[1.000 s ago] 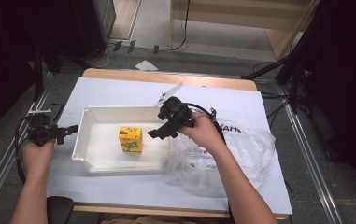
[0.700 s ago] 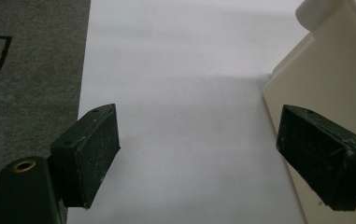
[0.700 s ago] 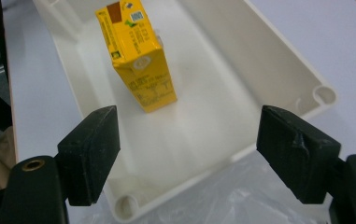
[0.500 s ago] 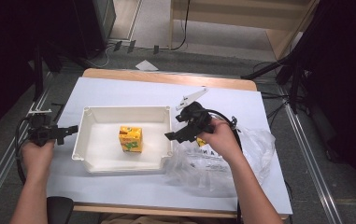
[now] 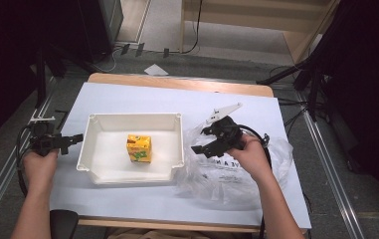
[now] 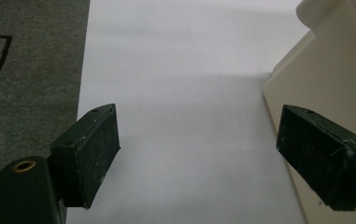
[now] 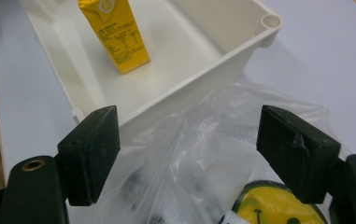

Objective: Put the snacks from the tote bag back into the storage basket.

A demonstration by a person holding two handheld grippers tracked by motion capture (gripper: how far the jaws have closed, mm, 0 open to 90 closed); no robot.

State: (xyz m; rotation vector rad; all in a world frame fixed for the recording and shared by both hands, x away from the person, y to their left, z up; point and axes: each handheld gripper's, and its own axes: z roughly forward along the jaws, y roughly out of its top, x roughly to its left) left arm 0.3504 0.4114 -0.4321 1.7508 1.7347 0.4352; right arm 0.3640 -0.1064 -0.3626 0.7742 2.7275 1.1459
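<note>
Table: the table [image 5: 142,97] has a pale sheet on its top, and everything stands on this sheet.

Plastic bag: a clear plastic bag [image 5: 236,172] lies crumpled at the right, touching the right wall of the tray. Its mouth seems to face the tray, probably so that things go across with a short move. Printed letters are on it, but they are too small to read.

Tray: the white plastic tray [image 5: 93,145] sits between the two hands, so both can reach it.

Juice carton: a yellow juice carton [image 5: 139,148] stands upright near the middle of the tray floor (in the right gripper view it is at the far end, [image 7: 115,35]). I judge it is already placed where it belongs.

Right gripper: the right gripper [image 5: 208,144] hangs over the bag's left part and points toward the tray. Its jaws stand wide apart and hold nothing. I think it goes for the next item.

Left gripper: the left gripper [image 5: 70,141] waits just outside the tray's left wall, low over the sheet, jaws spread and empty. Perhaps it is there to steady the tray if it slides.

Yellow round item: inside the bag, just under the right jaws, a yellow round item [image 7: 281,207] shows through the plastic. I cannot tell what it is.
</note>
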